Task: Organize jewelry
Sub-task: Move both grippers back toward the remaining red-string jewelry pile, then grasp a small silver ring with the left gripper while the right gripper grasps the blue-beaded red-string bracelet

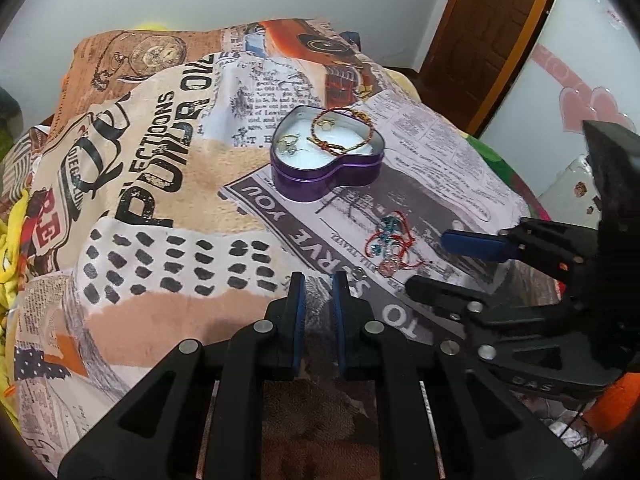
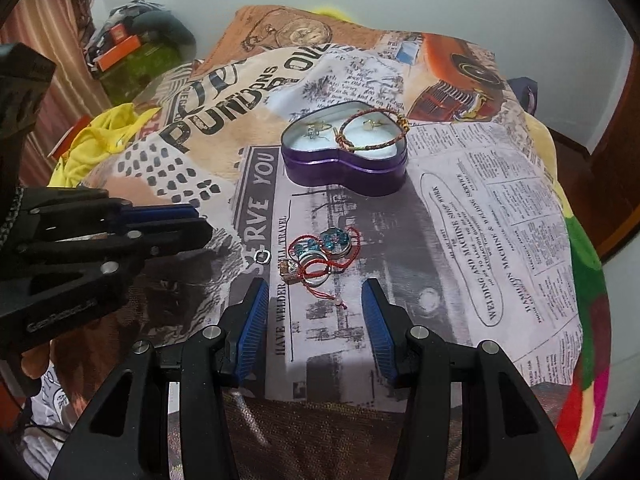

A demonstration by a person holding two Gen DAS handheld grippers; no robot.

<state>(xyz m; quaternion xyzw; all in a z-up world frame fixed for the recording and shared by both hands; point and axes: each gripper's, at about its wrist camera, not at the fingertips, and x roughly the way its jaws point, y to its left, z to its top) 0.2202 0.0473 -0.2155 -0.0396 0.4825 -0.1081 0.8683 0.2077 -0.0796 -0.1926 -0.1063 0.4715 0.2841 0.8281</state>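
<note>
**Soft indoor light, heavy fisheye warp**

Both views are evenly and moderately lit, with faint glare on the purple tin's rim [image 2: 344, 158]. A soft shadow darkens the printed blanket [image 2: 500, 216] beside it. Edges bend strongly, with black vignetted corners (the centre stays fairly sharp); fine print blurs.

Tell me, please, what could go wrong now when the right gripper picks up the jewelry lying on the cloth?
1. The red cord bracelet is tangled with blue charms and rings, so the open right gripper may lift the whole bundle.
2. The small silver ring lies apart and could be missed.
3. The braided bracelet overhangs the purple heart tin rim; it may slip out.
</note>
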